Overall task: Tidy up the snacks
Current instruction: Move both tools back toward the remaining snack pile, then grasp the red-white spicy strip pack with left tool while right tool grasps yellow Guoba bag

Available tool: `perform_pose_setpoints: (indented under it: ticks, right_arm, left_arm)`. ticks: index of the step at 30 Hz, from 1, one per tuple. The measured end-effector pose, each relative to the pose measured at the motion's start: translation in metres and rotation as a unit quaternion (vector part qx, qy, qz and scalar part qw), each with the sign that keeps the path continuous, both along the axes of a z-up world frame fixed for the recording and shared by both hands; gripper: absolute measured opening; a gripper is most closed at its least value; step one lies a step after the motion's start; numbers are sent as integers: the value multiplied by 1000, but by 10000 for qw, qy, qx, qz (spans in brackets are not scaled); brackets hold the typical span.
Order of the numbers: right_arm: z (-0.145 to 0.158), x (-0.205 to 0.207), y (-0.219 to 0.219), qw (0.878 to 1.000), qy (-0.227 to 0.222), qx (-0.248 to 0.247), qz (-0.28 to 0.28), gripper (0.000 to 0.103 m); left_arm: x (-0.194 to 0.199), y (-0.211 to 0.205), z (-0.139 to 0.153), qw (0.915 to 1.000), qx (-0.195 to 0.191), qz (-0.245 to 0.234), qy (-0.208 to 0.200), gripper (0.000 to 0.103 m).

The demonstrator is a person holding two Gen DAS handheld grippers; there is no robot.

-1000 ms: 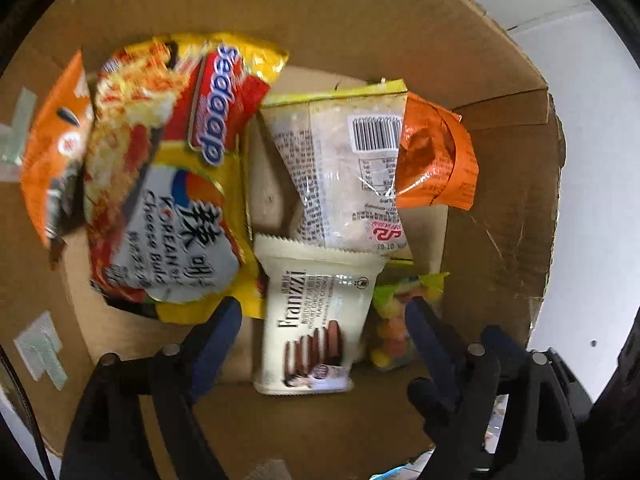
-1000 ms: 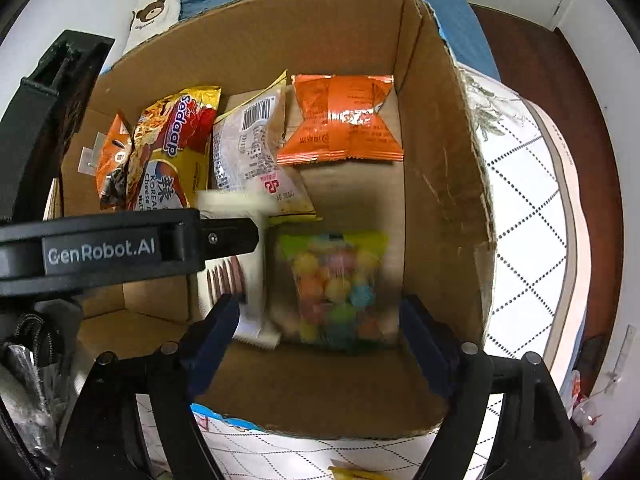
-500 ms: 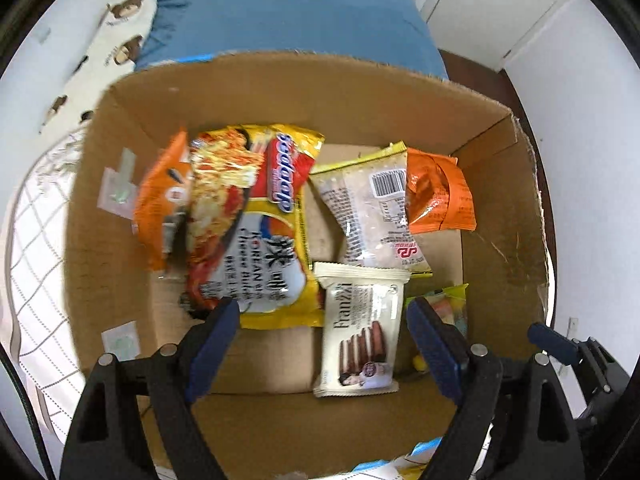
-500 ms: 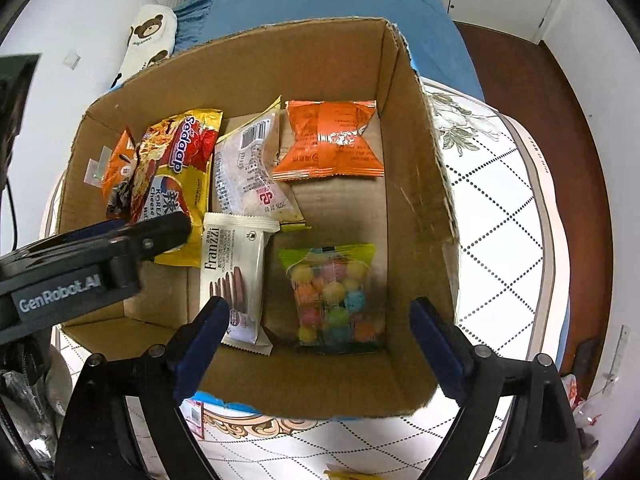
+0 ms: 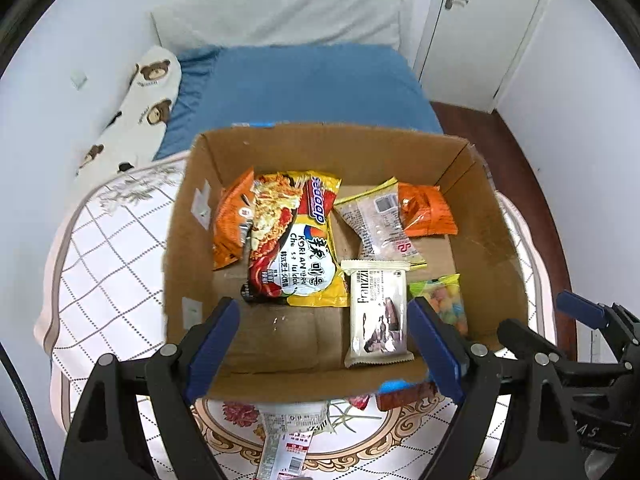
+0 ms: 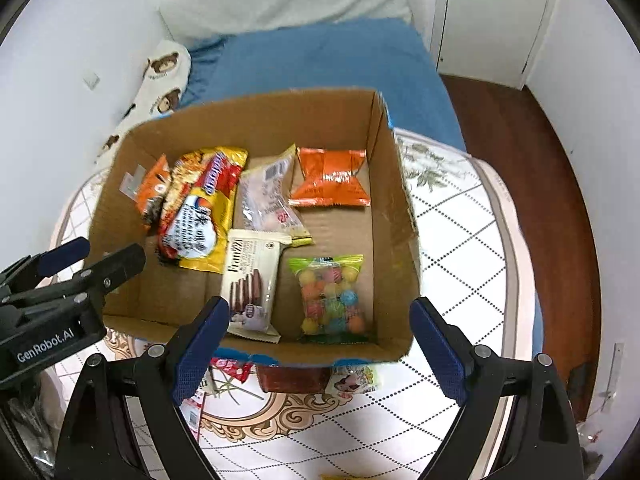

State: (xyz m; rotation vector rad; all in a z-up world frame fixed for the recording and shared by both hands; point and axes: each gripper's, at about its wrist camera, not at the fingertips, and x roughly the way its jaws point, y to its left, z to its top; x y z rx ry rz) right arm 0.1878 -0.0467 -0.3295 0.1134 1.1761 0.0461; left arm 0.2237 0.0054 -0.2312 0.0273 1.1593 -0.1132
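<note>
An open cardboard box [image 5: 492,248] [image 6: 394,208] on a patterned table holds several snacks: a yellow noodle packet [image 5: 296,240] [image 6: 198,216], a white Franzzi wafer pack [image 5: 378,312] [image 6: 252,280], a bag of coloured candy balls [image 5: 442,306] [image 6: 330,294], a clear pack [image 5: 380,220] [image 6: 268,196] and orange packets [image 5: 426,210] [image 6: 328,178]. My left gripper [image 5: 324,344] is open and empty above the box's near wall. My right gripper [image 6: 316,346] is open and empty, also above the near wall.
Loose snack packets lie on the table in front of the box [image 5: 288,436] [image 6: 296,378]. A blue bed [image 5: 304,84] with a bear-print pillow [image 5: 140,108] stands behind the table. A white door [image 5: 480,28] and dark wood floor [image 6: 532,152] are at the right.
Both grippers have pulled up and back out of the box, empty. The whole box and the room behind it now show.
</note>
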Motion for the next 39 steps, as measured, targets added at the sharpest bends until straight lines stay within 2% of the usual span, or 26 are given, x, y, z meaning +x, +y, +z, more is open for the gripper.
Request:
perform_pose_setpoints:
  ticks: [11,15,18,21,24,27,31,36,39]
  right_arm:
    - [59,-52,12,9973,-708,171,16,94]
    - [70,-70,17,9965,-766,341,57,94]
    - [62,-85,14,9971,-554,518,31,94]
    - [33,-104,6,9983,-119,561,-53,94]
    - [-12,-128,-8,9965,501,608,-266,94]
    - [-64,-156,-23,9907,1148,529,-501,94]
    - [-127,-193,-34,9783,1905,447,-684,94]
    - [-176,-216,-29,9683,2404,273,-623,94]
    - [-193,-221,-26,9674,2437,196,-660,91]
  left_arm:
    - [-49,9,48,9980,-20,56,-635,86]
    - [-64,13,51,9981,-61,60,-607,86]
    - [-81,16,39,9992,-15,1,-393,86]
    - [-103,21,12,9999,128,-51,-32,86]
    - [-124,27,-27,9986,258,-59,467,86]
    - [-143,35,-75,9933,406,-23,1084,86]
    - [-153,46,-128,9841,625,19,1663,86]
    - [-139,45,-179,9743,976,-126,2027,86]
    - [-131,39,-206,9683,1002,-218,2279,86]
